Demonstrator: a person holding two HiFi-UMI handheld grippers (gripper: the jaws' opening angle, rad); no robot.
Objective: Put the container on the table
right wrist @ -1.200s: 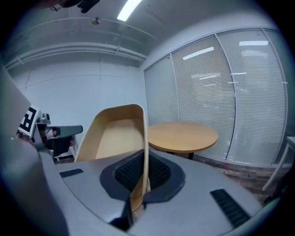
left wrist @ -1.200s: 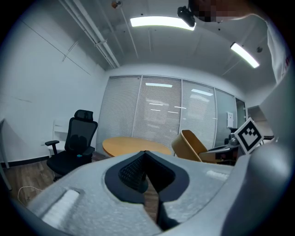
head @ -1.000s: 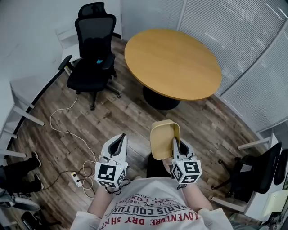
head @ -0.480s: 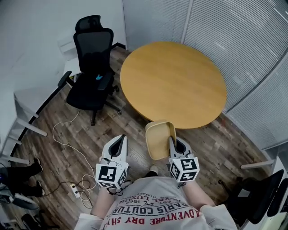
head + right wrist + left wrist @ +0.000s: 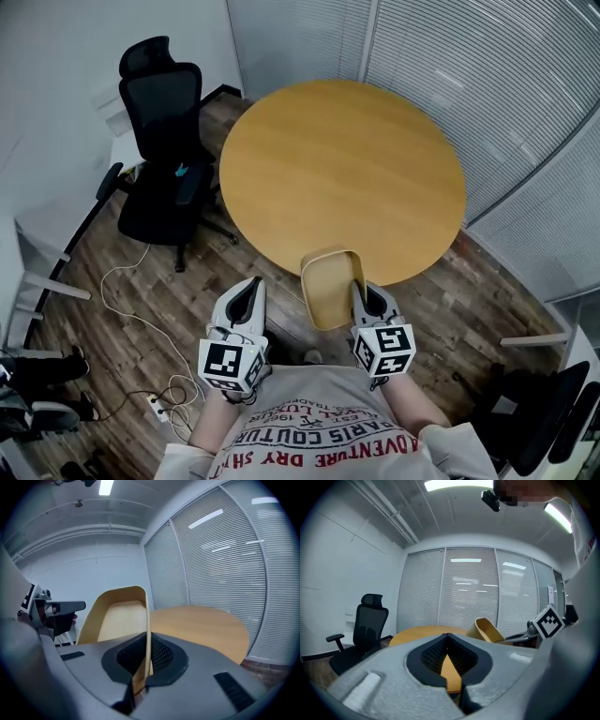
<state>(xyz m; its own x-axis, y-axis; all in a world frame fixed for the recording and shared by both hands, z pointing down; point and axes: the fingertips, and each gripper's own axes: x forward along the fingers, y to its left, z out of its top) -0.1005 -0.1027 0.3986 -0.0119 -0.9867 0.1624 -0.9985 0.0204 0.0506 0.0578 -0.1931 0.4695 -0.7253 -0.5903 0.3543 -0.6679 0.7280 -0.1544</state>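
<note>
Head view: carrying step. One container (image 5: 328,286) hangs from the right claw (image 5: 360,292) by the near edge of the one round worktop (image 5: 342,169), not yet down.

Left gripper view: the left claw (image 5: 448,637) is pressed together, empty.

Right gripper view: that claw pinches the container's wall. Next, likely, reach over the worktop, lower and release.
</note>
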